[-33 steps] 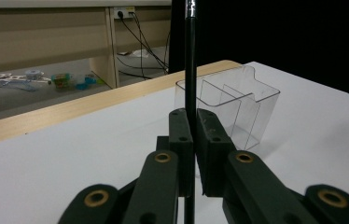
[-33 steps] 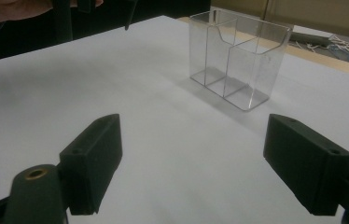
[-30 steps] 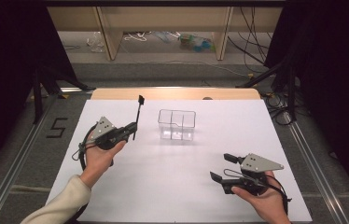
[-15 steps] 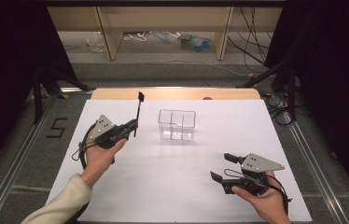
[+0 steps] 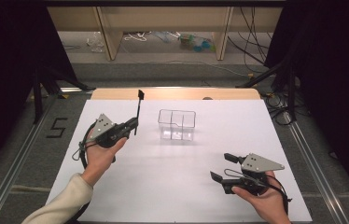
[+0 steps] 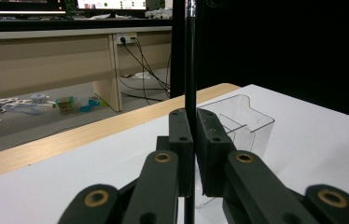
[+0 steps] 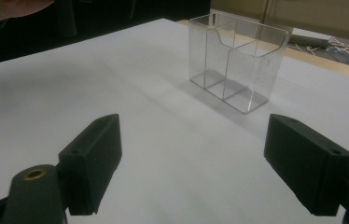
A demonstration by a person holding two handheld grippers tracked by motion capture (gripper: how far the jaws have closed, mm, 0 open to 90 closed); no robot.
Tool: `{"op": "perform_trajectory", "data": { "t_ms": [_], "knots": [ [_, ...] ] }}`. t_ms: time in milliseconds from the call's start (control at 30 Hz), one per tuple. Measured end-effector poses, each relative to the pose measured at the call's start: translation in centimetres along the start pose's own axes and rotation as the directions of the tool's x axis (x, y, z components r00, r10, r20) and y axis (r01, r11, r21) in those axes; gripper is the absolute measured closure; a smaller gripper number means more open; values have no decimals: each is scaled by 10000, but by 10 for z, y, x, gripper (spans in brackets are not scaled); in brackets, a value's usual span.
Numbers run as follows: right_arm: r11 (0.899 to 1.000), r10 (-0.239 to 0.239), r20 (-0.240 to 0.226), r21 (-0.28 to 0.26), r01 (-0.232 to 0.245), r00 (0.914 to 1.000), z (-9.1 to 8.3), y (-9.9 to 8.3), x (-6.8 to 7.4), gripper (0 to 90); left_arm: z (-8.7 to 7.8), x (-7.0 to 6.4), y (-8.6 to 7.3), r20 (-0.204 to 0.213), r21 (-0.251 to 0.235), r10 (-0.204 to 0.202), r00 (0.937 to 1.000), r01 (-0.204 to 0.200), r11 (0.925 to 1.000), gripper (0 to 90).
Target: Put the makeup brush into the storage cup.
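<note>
- High view: your left tongs (image 5: pixel 134 124) sit over the left part of the white worktop (image 5: pixel 182 186), pinched on a thin black rod (image 5: pixel 138 109) that stands nearly upright with a small flat black head at its top. The clear plastic organizer (image 5: pixel 177 124), split into compartments, stands on the worktop near its far middle, just to the right of the rod and apart from it. Your right tongs (image 5: pixel 223 167) hover low over the near right part of the worktop, spread wide with nothing between them, well apart from the organizer. Your left hand (image 5: pixel 101 154) comes out of a light sleeve (image 5: pixel 60 203); your right hand (image 5: pixel 262 200) wraps its gripper from below. A black "5" (image 5: pixel 57 127) is marked on the floor to the left of the worktop.
- Left gripper view: your left tongs (image 6: pixel 194 154) are closed narrow on the black rod (image 6: pixel 190 70), which runs straight up between the jaws and out the top of the view. The clear organizer (image 6: pixel 238 126) stands just behind and to the right of the jaws. Beyond the worktop's wooden edge (image 6: pixel 70 140) you see cables and small clutter on the floor.
- Right gripper view: your right tongs (image 7: pixel 210 158) are wide apart and hold nothing, only white worktop (image 7: pixel 116 84) between them. The organizer (image 7: pixel 238 60) stands ahead, upright, its inner dividers showing, and nothing can be made out inside it.
</note>
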State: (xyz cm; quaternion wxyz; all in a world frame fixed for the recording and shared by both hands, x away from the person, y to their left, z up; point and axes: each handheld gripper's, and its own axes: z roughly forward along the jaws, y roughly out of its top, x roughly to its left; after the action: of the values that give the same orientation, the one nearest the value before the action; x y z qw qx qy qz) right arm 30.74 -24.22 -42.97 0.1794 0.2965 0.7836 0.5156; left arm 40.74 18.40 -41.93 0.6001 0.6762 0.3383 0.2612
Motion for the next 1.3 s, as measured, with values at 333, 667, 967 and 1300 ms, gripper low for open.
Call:
{"op": "perform_trajectory", "data": {
  "t_ms": [333, 667, 967, 1300],
  "knots": [
    [10000, 0, -5, 10, 0, 10000, 0, 0, 0, 200, 5, -6, 5, 117, -160, 56, 9999, -54, 9999, 855],
    [10000, -4, -3, 13, 4, 10000, 0, 0, 0, 200, 11, -7, 6, 184, -196, 51, 9998, -47, 9998, 854],
    [10000, -11, 21, -13, 11, 10000, 0, 0, 0, 199, 14, -6, 6, 169, -314, -12, 9999, 18, 9995, 855],
    [10000, 0, 23, 6, 0, 10000, 1, 0, 0, 199, 17, -8, 7, 194, -363, -119, 9997, 126, 9993, 855]
  ]
}}
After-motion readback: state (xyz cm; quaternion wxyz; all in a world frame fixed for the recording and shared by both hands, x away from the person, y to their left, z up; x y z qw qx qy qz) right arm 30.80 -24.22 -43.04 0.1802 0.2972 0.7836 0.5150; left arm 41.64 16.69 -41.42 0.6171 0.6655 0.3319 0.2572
